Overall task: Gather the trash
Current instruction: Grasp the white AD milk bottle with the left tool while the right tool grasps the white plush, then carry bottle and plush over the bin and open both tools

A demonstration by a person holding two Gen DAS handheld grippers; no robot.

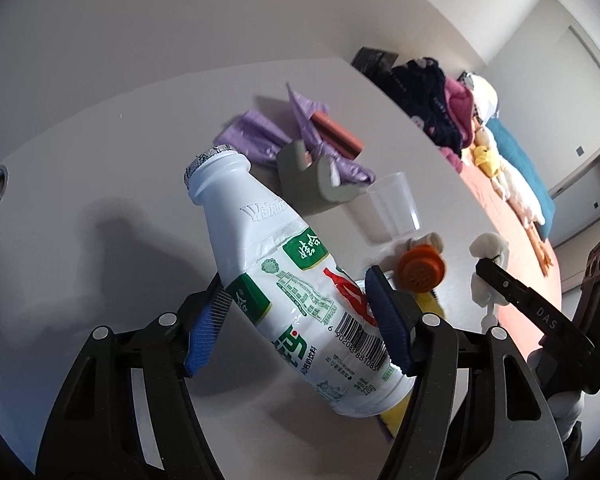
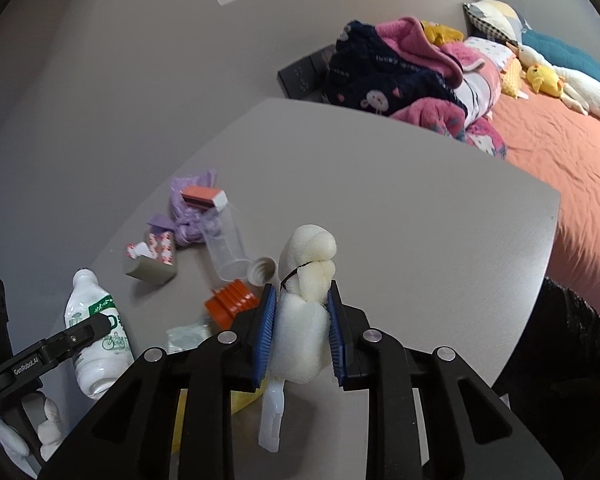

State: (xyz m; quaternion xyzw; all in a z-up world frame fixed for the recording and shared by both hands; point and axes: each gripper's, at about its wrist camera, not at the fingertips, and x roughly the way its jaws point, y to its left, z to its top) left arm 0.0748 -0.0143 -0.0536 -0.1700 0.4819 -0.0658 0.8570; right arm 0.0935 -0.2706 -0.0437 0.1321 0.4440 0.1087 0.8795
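My left gripper (image 1: 300,312) is shut on a white plastic milk bottle (image 1: 284,280) with a green label, held tilted above the grey table (image 1: 100,168); the bottle also shows in the right wrist view (image 2: 96,328). My right gripper (image 2: 300,328) is shut on a cream foam wad (image 2: 306,296) tied with a black band, lifted over the table; it also shows in the left wrist view (image 1: 488,256). On the table lie an orange ribbed cap (image 2: 232,304), a clear plastic cup (image 2: 226,248), a purple bag (image 2: 188,216) and a small grey tissue box (image 2: 152,260).
A bed with an orange sheet (image 2: 560,160), piled clothes (image 2: 400,76) and plush toys (image 2: 548,80) lies beyond the table's right edge. A black bag (image 2: 560,344) sits low by the table's right side. A yellow wrapper (image 1: 396,412) lies under the bottle.
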